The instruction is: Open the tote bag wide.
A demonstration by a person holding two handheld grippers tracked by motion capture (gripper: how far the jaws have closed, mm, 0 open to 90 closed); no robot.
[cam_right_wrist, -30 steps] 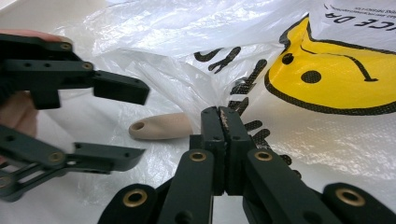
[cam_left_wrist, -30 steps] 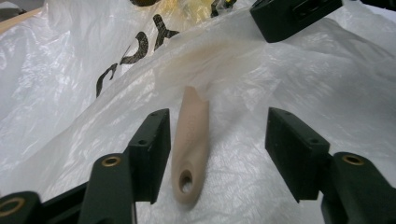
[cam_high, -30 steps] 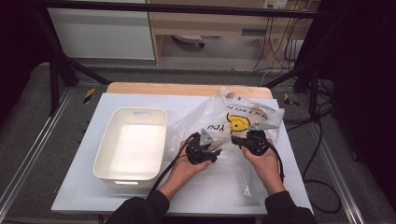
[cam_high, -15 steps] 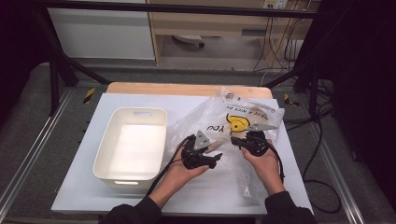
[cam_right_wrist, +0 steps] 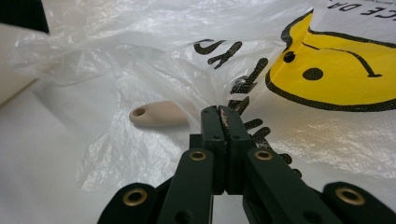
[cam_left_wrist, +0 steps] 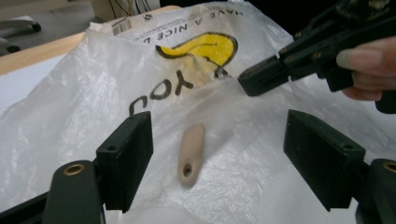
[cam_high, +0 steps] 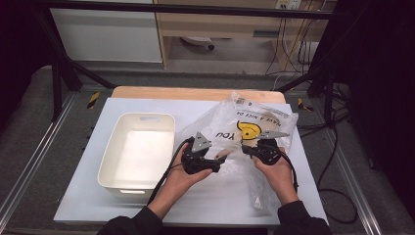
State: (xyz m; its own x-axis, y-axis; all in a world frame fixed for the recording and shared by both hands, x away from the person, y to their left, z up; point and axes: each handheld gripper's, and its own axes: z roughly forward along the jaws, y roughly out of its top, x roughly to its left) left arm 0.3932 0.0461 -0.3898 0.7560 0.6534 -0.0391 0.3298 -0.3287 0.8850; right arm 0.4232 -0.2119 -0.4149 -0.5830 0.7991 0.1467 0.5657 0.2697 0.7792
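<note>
Tongs at plastic bag on desk, wooden handle protruding.
High view: plastic bag [cam_high: 244, 142] lies on desk [cam_high: 88, 196], right of white tub [cam_high: 139, 152]; left tongs [cam_high: 215, 165] and right tongs [cam_high: 246, 150] both at it. Left gripper view: left tongs [cam_left_wrist: 219, 144] have just been opening, jaws apart, wooden handle [cam_left_wrist: 191, 153] below and between them, untouched; it pokes from the bag. Right gripper view: right tongs [cam_right_wrist: 223, 119] clamped on a fold of the bag [cam_right_wrist: 196, 84]; handle [cam_right_wrist: 158, 113] just left.
</note>
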